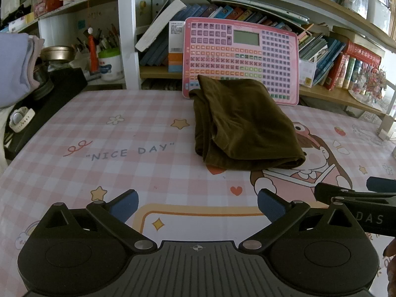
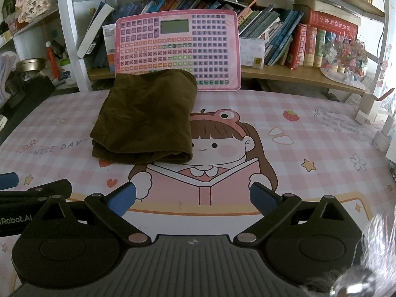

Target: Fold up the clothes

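folded brown garment [image 2: 144, 116]: 1 | pink button board [image 2: 178, 49]: 1 | hand-held gripper: 2, left [image 1: 196, 204], right [image 2: 193, 198] | desk [image 2: 309, 136]: 1

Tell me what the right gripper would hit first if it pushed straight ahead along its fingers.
The right gripper, open and empty, points over bare mat. The folded brown garment lies left of its line. It would probably first meet the pink keyboard board, though depth is unclear.

Pink keypad board [image 2: 178, 49] leans against bookshelf [image 2: 297, 74]; checked cartoon tablecloth [image 2: 309, 128]; perhaps pens behind.
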Motion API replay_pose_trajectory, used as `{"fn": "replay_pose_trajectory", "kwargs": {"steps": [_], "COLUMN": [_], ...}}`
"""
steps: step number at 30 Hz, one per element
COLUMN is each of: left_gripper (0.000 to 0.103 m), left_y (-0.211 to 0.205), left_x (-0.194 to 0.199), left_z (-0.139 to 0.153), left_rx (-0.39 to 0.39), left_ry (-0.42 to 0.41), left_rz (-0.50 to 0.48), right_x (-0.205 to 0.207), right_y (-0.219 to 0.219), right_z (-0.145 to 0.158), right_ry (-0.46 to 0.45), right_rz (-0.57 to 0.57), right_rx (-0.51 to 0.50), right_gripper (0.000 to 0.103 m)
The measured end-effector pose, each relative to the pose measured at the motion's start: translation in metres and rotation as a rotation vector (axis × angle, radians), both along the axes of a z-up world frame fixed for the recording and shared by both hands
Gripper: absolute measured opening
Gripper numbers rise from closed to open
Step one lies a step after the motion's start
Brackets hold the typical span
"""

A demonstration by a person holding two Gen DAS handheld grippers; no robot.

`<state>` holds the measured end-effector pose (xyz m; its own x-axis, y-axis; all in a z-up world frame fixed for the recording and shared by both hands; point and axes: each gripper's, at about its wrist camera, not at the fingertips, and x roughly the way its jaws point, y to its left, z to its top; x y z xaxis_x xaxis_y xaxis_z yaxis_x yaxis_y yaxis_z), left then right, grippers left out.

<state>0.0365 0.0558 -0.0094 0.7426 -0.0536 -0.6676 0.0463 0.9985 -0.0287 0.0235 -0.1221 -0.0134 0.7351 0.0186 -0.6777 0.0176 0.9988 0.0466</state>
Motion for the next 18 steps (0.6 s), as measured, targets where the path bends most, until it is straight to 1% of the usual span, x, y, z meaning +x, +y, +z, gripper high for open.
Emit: {"fn": "replay_pose_trajectory", "kwargs": {"steps": [18], "left_gripper": [0.103], "left_y": [0.0005], "left_x": [0.0002], "left_z": [-0.0008], "left_rx": [-0.001], "left_ry": [0.006], "left_rz": [0.001], "right_x": [-0.0003], "right_y": [0.0000], "right_z": [0.0004], "right_ry": [0.006], "right_rz": [-0.002], "right_rx": [-0.002], "right_gripper": [0.099]}}
